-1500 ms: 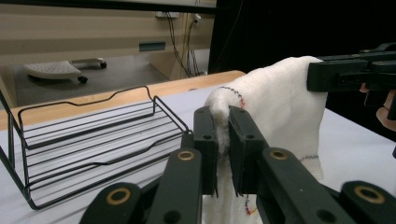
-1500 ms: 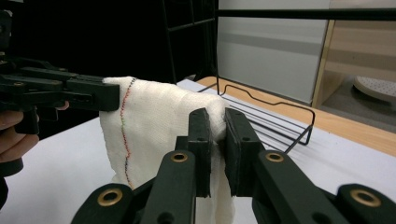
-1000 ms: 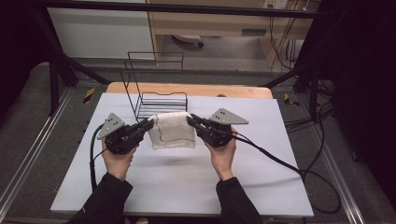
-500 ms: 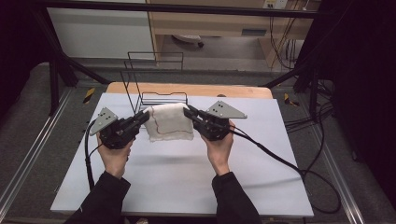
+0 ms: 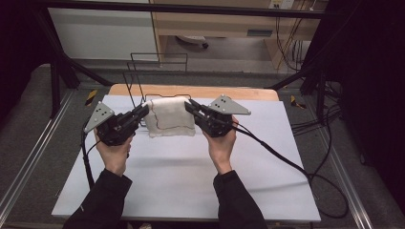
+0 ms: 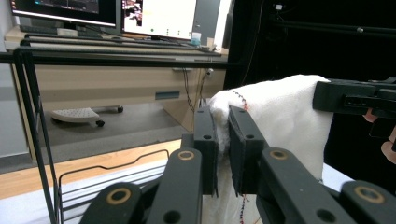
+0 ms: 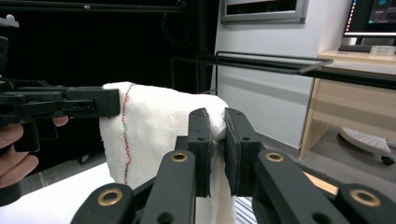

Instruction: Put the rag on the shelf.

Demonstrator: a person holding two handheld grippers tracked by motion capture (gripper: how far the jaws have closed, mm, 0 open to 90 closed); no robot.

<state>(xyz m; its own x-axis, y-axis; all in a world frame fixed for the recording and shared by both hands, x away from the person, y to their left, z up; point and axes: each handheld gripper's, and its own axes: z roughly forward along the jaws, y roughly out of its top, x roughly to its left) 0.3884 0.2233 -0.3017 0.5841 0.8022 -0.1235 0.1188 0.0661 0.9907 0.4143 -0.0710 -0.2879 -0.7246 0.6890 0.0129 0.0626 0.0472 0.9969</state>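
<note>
While we held the white woven cloth with coloured stitching along its hem off the counter, it hung as a short sheet between our two tools, its top edge running side to side. Our left gripper had its jaws clamped on the left top corner, and our right gripper had its jaws clamped on the right top corner, so neither hand was nearer. Just behind the cloth stood the black wire rack, close to our left jaws, and we judged it the one thing in the way if we carried the cloth forward. Farther off ran a wooden board along the counter's far edge.
</note>
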